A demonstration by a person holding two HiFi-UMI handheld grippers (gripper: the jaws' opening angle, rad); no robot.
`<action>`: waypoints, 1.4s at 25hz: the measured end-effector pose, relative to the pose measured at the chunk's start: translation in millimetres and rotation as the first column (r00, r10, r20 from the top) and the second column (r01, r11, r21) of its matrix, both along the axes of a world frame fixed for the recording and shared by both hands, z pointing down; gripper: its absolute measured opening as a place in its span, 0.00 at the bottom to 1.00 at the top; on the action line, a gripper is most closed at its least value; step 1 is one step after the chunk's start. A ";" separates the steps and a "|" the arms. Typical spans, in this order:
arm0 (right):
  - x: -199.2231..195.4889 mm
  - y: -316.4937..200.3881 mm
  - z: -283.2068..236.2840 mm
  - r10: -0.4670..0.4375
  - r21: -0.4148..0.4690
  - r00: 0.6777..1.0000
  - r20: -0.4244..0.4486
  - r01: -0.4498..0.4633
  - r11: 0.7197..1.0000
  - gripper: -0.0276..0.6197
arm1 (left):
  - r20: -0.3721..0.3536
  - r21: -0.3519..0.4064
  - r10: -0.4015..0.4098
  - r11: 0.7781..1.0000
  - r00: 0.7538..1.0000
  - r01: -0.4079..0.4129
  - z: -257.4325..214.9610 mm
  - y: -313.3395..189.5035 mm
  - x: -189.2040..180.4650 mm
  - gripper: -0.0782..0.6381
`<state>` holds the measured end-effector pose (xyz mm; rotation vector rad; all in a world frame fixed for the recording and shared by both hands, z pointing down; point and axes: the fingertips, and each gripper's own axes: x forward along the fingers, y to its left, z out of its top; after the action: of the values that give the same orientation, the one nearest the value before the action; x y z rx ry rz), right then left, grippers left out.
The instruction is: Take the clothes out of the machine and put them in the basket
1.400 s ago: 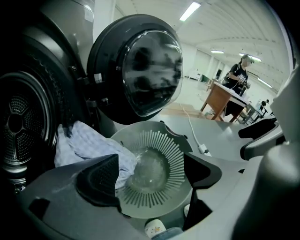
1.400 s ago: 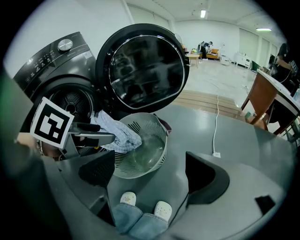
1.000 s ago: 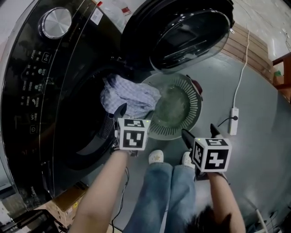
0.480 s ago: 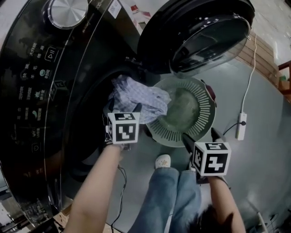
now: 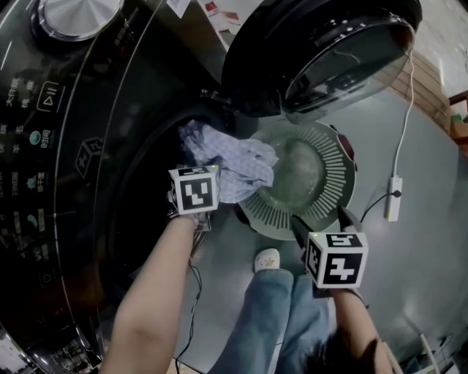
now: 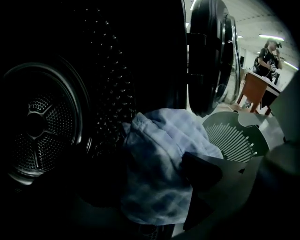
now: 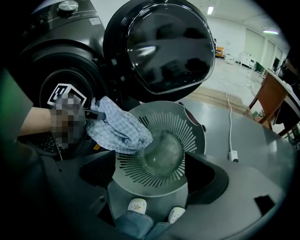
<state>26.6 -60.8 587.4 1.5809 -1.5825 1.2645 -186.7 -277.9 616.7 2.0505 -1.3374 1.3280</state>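
Left gripper [image 5: 197, 171] nearer drum [image 6: 37, 126]; cloth [image 5: 232, 162] drapes opening, basket [image 5: 330, 191] rim.

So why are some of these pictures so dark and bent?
Left gripper view: very dim, drum barely lit, only the checked cloth catches light. Right gripper view: brighter, wide-angle lens curves the door and basket, corners black. Head view: dim but sharp.

A smooth grey floor [image 5: 424, 256] is spreading from 3 to 5 o'clock in the head view, with pale wooden boarding [image 5: 431, 80] lying at 2 o'clock. A white cable [image 5: 401, 124] is trailing down to a power strip [image 5: 393, 197]. Ceiling lights [image 7: 210, 10] are glowing, and a person [image 6: 269, 54] is standing by a brown desk [image 6: 253, 89].
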 end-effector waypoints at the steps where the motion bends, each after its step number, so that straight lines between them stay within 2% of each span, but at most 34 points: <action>1: -0.9 -0.8 1.8 0.006 0.001 1.000 -0.001 -0.006 1.000 0.75 | -0.001 -0.002 0.000 1.000 1.000 0.000 2.2 -2.0 0.0 0.69; 7: -7.7 -4.5 7.4 0.004 -0.007 1.000 0.000 -0.004 1.000 0.75 | -0.028 -0.016 -0.017 1.000 0.999 0.017 10.3 -0.5 -3.8 0.68; 8: -7.8 -5.6 6.8 0.007 -0.005 1.000 0.000 -0.007 1.000 0.75 | -0.010 -0.016 -0.017 1.000 1.000 0.017 10.5 2.5 -5.8 0.60; 10: -7.5 -7.6 4.7 0.013 0.001 1.000 -0.001 -0.013 1.000 0.75 | 0.037 0.003 0.013 1.000 0.999 -0.013 8.1 8.8 -3.8 0.30; 12: -7.4 -8.1 1.3 0.012 0.006 1.000 -0.001 -0.012 1.000 0.74 | 0.036 0.003 0.030 1.000 0.999 -0.031 6.8 16.6 2.1 0.21; 16: -5.4 -5.7 -6.6 0.002 0.015 1.000 -0.005 -0.002 1.000 0.74 | -0.031 -0.026 -0.025 0.999 0.999 0.024 1.8 27.1 5.9 0.20; 23: 7.4 6.1 -25.2 -0.006 0.029 1.000 -0.016 0.006 1.000 0.73 | -0.051 -0.010 0.041 0.999 0.998 -0.042 -22.5 47.3 26.5 0.20; 30: 25.7 18.3 -48.6 -0.009 0.049 1.000 -0.022 0.011 0.999 0.73 | -0.110 0.006 0.034 0.999 0.993 -0.034 -54.1 73.7 53.1 0.20; 35: 46.4 28.8 -67.3 -0.007 0.063 0.999 -0.032 0.009 0.998 0.72 | -0.181 0.049 0.025 0.999 0.983 -0.017 -87.8 93.9 78.6 0.20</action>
<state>72.9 -32.0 520.1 1.6233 -1.6219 1.1897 -108.1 -184.0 528.9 2.1647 -1.2815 1.0966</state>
